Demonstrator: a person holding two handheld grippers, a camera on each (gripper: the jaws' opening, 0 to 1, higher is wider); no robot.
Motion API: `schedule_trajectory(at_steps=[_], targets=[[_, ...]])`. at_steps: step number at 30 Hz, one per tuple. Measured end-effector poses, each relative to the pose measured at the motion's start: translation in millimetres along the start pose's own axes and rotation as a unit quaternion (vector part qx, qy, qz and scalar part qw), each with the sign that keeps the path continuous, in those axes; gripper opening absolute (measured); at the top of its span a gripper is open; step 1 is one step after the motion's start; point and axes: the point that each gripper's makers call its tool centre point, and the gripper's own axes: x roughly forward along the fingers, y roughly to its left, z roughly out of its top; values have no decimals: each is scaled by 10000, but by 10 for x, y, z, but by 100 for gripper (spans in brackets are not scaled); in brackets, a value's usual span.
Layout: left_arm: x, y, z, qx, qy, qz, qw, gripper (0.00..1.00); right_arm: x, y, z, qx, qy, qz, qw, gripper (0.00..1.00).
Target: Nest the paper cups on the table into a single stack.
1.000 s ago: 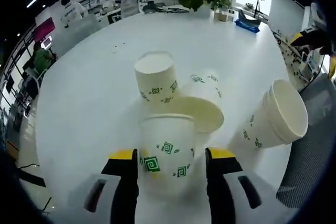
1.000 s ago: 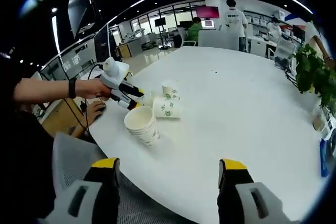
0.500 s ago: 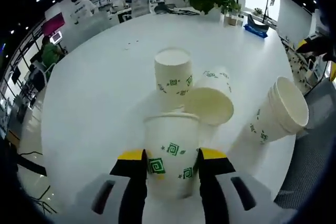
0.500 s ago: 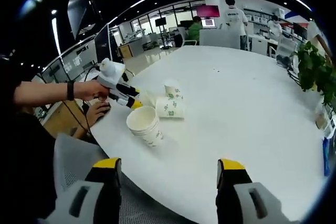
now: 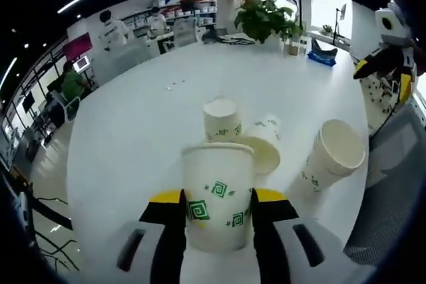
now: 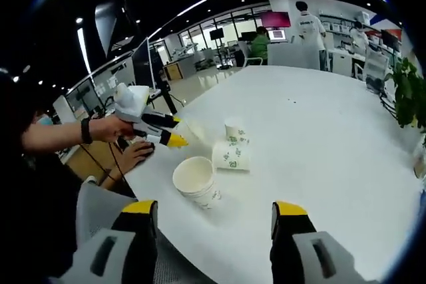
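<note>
Paper cup (image 5: 218,194) clenched upright in left tool (image 5: 217,199), seemingly lifted off table (image 5: 133,131). Right tool (image 6: 213,214) released, idle. Next: carry it right, into stack (image 5: 329,157).

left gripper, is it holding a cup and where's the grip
Yes: the left gripper is shut on an upright paper cup, jaws pressing its lower side walls. The right gripper holds nothing.

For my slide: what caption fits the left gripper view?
Left gripper holds a paper cup above the white table.

Opposed views, shared cups (image 5: 273,151) mid-table (image 6: 333,131)
</note>
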Motion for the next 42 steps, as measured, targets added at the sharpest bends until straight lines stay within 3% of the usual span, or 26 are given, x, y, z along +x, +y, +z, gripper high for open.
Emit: schedule_trajectory(at_steps=[5, 18, 24, 29, 36, 42], targets=[[-61, -111, 202, 241, -236, -72, 9994, 37, 36, 16, 98, -90, -22, 133, 9999, 69], [-78, -348, 387, 560, -351, -200, 9976, 37, 42, 42, 142, -123, -34, 214, 9997, 67], [-154, -529, 624, 829, -552, -354, 9944, 37, 99, 119, 278, -38, -174, 374, 9991, 60], [-161, -820, 710, 1486, -557, -502, 9861, 37, 177, 224, 419, -154, -215, 553, 9981, 62], [-228, -1144, 864, 1885, -805, -748, 9759, 38, 249, 252, 557, -168, -272, 738, 9968, 61], [-236, -1359, 843, 2234, -809, -922, 9670, 38, 263, 284, 635, 25, -301, 960, 9949, 60]])
